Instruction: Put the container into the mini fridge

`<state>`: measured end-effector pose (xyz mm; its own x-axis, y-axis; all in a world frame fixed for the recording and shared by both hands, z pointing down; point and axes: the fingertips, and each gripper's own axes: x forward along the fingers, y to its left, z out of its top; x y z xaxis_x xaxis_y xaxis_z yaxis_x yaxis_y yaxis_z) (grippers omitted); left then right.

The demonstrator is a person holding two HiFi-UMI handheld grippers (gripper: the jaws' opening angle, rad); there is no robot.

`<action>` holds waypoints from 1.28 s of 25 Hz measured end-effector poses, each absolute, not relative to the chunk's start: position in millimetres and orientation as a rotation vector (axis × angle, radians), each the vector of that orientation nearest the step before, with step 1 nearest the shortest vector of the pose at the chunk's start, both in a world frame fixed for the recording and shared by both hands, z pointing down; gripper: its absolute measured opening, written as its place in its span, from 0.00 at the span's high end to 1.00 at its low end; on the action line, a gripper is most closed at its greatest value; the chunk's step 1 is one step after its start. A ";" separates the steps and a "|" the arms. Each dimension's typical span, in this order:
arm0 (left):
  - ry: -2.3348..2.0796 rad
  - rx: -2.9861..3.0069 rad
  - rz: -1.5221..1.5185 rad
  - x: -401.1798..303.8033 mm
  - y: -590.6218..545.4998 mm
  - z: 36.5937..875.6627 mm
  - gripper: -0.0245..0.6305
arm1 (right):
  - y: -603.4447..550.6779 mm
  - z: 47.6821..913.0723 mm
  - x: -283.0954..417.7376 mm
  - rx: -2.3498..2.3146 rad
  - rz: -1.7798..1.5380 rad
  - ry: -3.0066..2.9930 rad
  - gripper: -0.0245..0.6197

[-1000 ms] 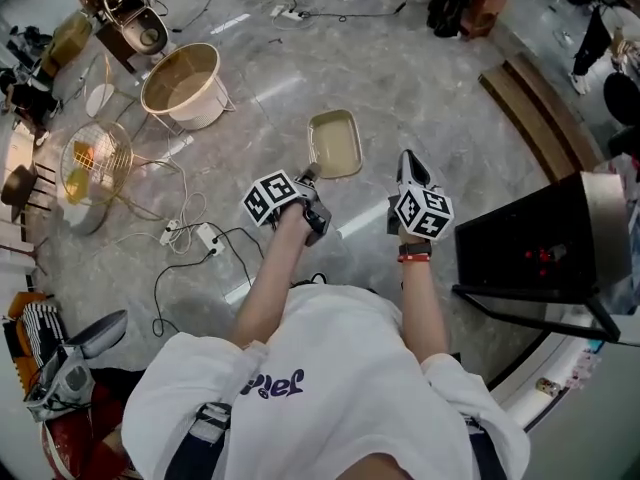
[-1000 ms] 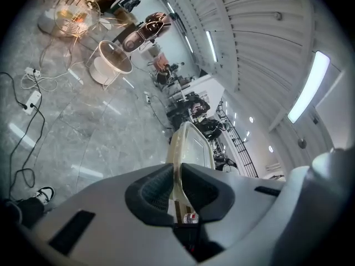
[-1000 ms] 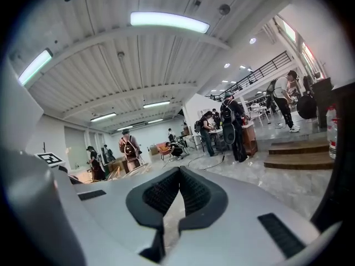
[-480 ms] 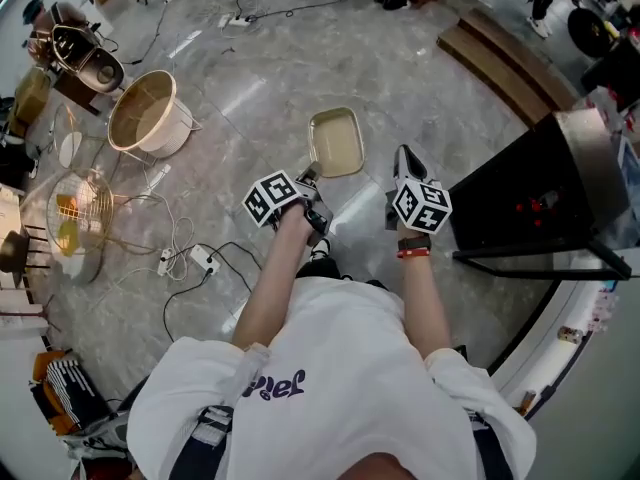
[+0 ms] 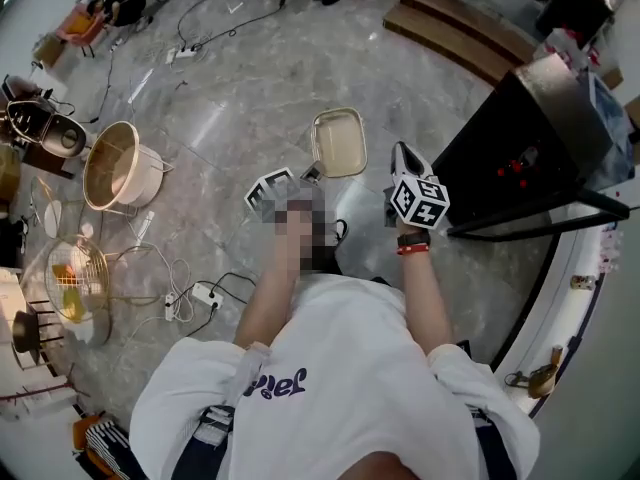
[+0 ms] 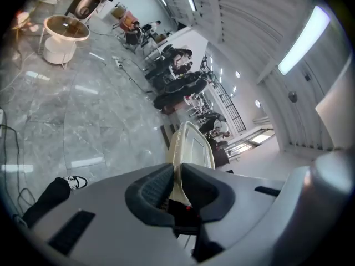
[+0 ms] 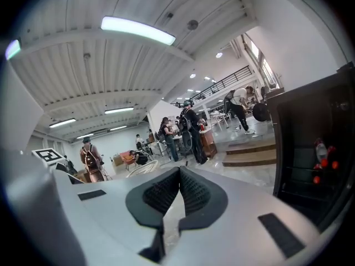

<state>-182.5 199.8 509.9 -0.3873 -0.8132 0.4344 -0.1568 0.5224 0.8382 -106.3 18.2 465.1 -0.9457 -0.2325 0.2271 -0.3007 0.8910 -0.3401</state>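
The container [image 5: 338, 143] is a shallow beige rectangular tray held out in front of the person, above the floor. My left gripper [image 5: 311, 175] is shut on its near rim; in the left gripper view the container [image 6: 192, 146] stands edge-on, pinched between the pads of the left gripper [image 6: 176, 169]. My right gripper [image 5: 405, 158] hovers just right of the container, shut and empty; its pads meet in the right gripper view [image 7: 179, 172]. The black mini fridge [image 5: 508, 158] stands open at the right, with red items inside [image 7: 321, 165].
A white pot on a stand [image 5: 116, 171], a wire basket [image 5: 73, 278] and a power strip with cables [image 5: 200, 293] lie on the marble floor to the left. Wooden steps [image 5: 470, 30] run behind the fridge. The fridge door [image 5: 530, 230] swings out low right. People stand far off.
The head view has swung round: the fridge now sits nearer the grippers and the floor clutter has slid left and down. The left gripper still holds the container; both grippers keep their spacing.
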 end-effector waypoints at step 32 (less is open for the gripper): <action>-1.453 1.335 -0.265 -222.8 -79.6 542.8 0.87 | -162.4 479.8 -92.2 1.300 0.614 -2.661 0.94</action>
<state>-222.8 -79.6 542.8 0.2250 -0.8105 0.5407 -0.5673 0.3422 0.7491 -92.2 -162.4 479.8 -0.6249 -0.7301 0.2765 -0.7775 0.5497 -0.3056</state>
